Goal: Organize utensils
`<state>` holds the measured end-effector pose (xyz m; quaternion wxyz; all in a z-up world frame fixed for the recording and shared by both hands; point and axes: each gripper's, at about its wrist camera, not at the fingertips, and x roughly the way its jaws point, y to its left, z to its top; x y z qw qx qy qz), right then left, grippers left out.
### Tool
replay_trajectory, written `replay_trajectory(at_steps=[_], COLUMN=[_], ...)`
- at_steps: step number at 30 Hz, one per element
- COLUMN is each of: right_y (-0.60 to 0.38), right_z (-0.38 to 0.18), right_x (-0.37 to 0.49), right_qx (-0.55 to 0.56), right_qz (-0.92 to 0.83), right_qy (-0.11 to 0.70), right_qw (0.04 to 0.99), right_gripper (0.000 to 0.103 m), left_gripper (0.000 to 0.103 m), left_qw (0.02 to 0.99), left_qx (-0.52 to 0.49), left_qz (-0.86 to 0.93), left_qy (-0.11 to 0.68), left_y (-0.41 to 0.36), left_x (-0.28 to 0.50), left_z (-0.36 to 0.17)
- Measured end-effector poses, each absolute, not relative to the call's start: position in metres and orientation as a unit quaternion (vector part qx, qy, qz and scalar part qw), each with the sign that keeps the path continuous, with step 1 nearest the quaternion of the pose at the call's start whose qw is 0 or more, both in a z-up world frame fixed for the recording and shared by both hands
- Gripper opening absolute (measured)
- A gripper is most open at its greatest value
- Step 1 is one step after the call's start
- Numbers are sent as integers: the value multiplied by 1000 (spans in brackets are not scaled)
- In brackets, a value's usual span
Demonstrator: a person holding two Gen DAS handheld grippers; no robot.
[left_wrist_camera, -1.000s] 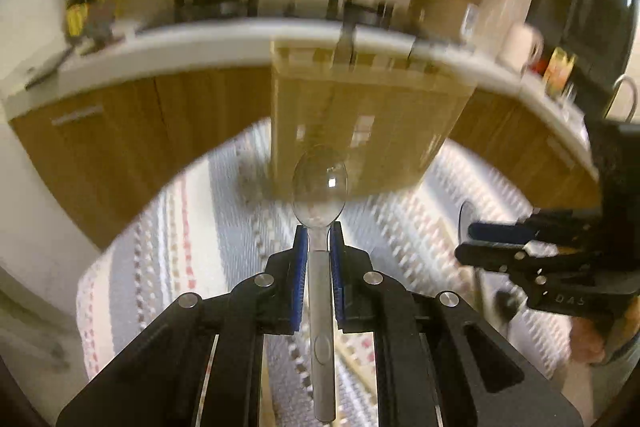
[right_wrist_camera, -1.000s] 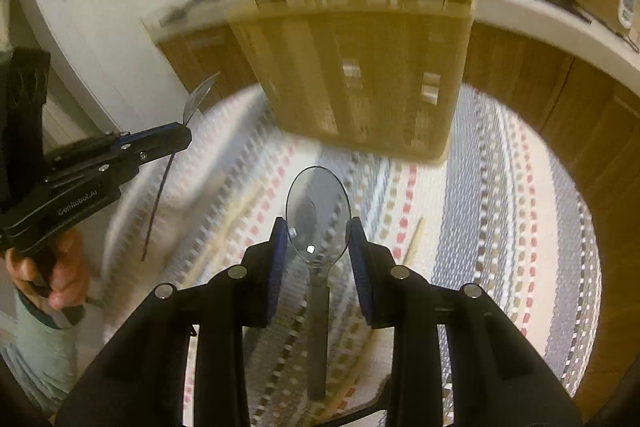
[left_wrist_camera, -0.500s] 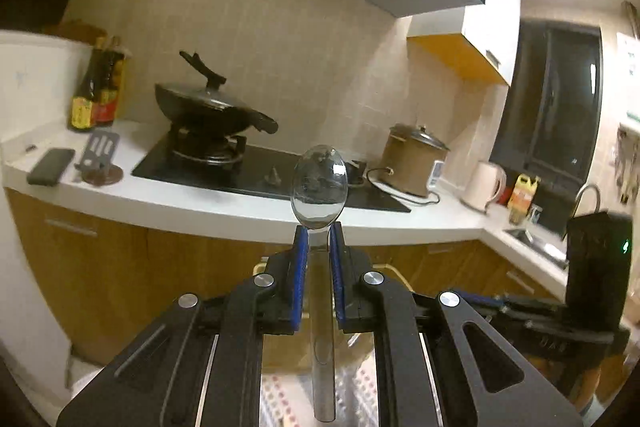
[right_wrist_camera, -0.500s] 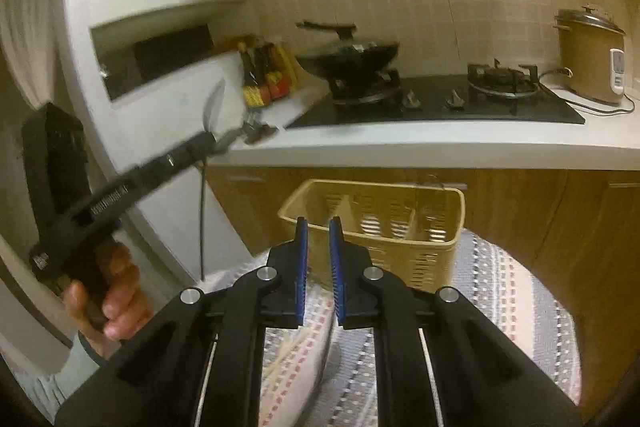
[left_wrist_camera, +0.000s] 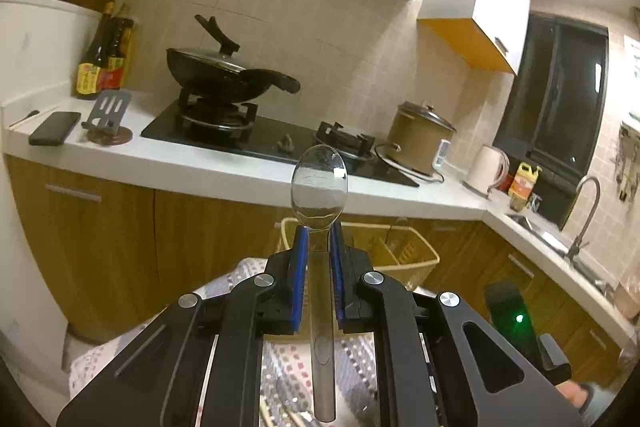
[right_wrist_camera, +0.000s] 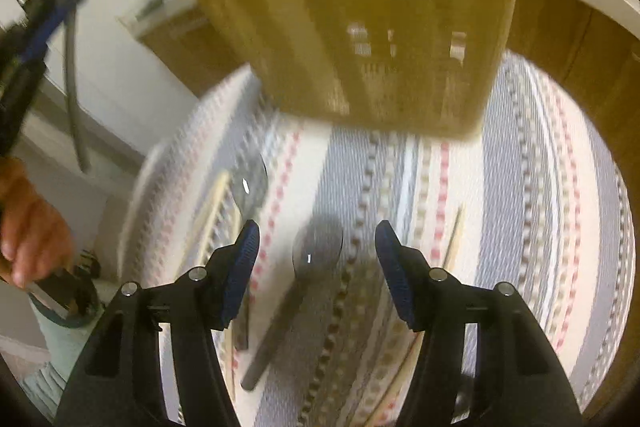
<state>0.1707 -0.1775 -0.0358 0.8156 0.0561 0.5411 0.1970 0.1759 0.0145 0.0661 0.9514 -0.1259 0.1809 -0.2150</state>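
Gripping one spoon on the left, spreading wide over another on the right.

Clamping the left gripper (left_wrist_camera: pixel 319 247) on the handle of a spoon (left_wrist_camera: pixel 319 185), bowl rising upright just past the blue pads (left_wrist_camera: pixel 301 259), handle trailing back between the black arms. Showing a yellow slotted basket (left_wrist_camera: pixel 416 253) directly beyond and below those fingertips, with wooden cabinets (left_wrist_camera: pixel 120 227) behind it. Holding the right gripper (right_wrist_camera: pixel 316 259) wide apart, clamping nothing, hovering above a striped mat (right_wrist_camera: pixel 500 207). Lying between the spread fingertips: a second spoon (right_wrist_camera: pixel 312 255), flat on the mat, handle running back and leftward. Resting left of the tool, another spoon bowl (right_wrist_camera: pixel 250 179) and chopsticks (right_wrist_camera: pixel 212 203); one thin chopstick (right_wrist_camera: pixel 454 239) to the right. Blurring ahead, the same basket (right_wrist_camera: pixel 360 39).
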Motion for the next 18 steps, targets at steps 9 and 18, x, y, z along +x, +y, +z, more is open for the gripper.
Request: replay_trajectory(at_steps=[9,18], right_y=[-140,-98], right_z=[-69,-74], right_x=[164,180], right_qx=[26,-37], right_qz=[120,53], right_qy=[600,584], right_qw=[790,809], right_gripper=[54,41], left_gripper=[10,10], left_qw=[949,946], left_qx=[-136,-143], left_qz=[-219,-223], left_qy=[184,189], left_y=[26,35], left_x=[170,165], left_z=[54,45])
